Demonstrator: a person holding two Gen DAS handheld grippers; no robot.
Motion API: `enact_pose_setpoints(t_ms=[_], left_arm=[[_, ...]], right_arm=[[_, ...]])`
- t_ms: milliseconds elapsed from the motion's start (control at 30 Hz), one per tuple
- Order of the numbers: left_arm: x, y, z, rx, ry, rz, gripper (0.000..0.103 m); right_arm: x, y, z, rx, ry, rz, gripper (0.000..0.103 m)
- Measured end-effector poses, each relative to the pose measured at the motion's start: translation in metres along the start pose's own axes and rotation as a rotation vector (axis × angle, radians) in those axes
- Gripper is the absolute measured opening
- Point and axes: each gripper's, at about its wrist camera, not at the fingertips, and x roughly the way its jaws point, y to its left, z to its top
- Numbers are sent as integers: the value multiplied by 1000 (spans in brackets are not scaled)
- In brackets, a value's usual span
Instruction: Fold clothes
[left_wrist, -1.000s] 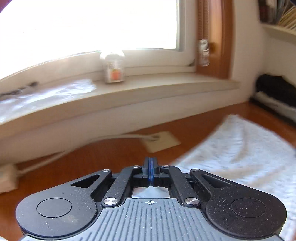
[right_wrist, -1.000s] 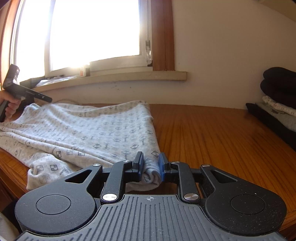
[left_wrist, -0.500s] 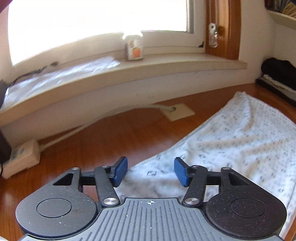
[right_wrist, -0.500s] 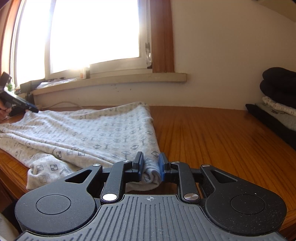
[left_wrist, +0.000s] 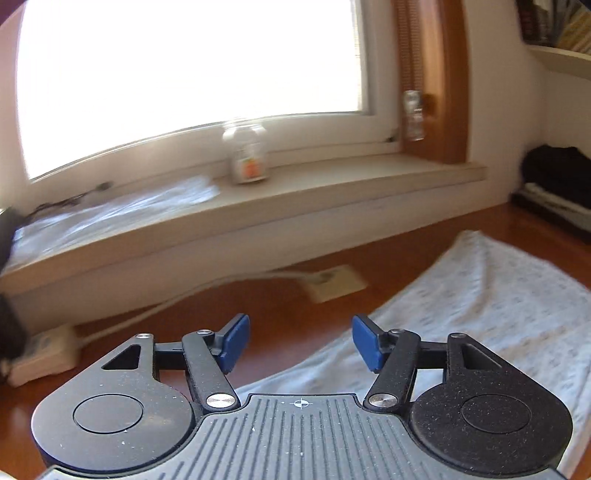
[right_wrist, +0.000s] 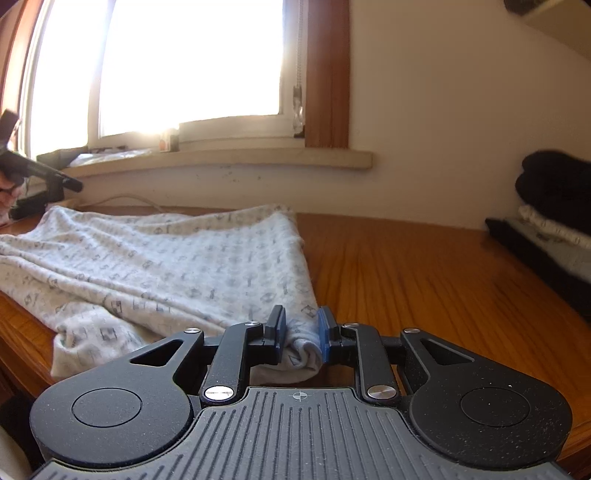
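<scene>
1. Power strip (left_wrist: 40, 350): white, at the far left of your left wrist view, on the wooden table (right_wrist: 424, 280), with its cable running along the wall. Not part of the work.

2. Left gripper (left_wrist: 299, 341): your jaws are opening, now wide, with nothing between the blue pads (left_wrist: 234, 341). A second ago they were shut tight; half a second ago they were half apart with the cloth edge lying just ahead of them. You have let go of your corner. The gripper has also lifted off, so bare wood now shows between the pads and the cloth sits lower right. From the right wrist view you see this gripper at the far left edge, above and clear of the fabric.

3. Jar (left_wrist: 247, 155): on the window sill, blurred. Its place in the frame has shifted with your hand's motion; the jar itself has not been touched.

4. Patterned garment (right_wrist: 166, 266): pale, printed, spread flat on the table, left portion rumpled. The corner you released appears to have stayed where it was laid, so this fold looks placed on your side.

5. Right gripper (right_wrist: 301, 330): narrow, pinching a bunched corner of the garment at its near right edge. Unchanged across all three moments. Judgement: this corner is the one left to set down or carry over.

6. Stack of folded clothes (right_wrist: 554, 214): dark and light pieces at the far right, well apart from the garment.
</scene>
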Motion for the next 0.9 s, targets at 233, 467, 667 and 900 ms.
enact_pose_setpoints(t_ms=[233, 467, 667, 900], left_arm=[[71, -89, 33, 55, 1, -176, 76], [161, -127, 60, -48, 42, -280, 74], [207, -131, 73, -130, 74, -356, 49], [236, -141, 82, -118, 156, -399, 50]], right_arm=[[9, 21, 21, -14, -21, 91, 21], [17, 5, -1, 3, 60, 26, 21], [-10, 0, 0, -50, 67, 29, 21], [-19, -1, 8, -164, 154, 84, 21]])
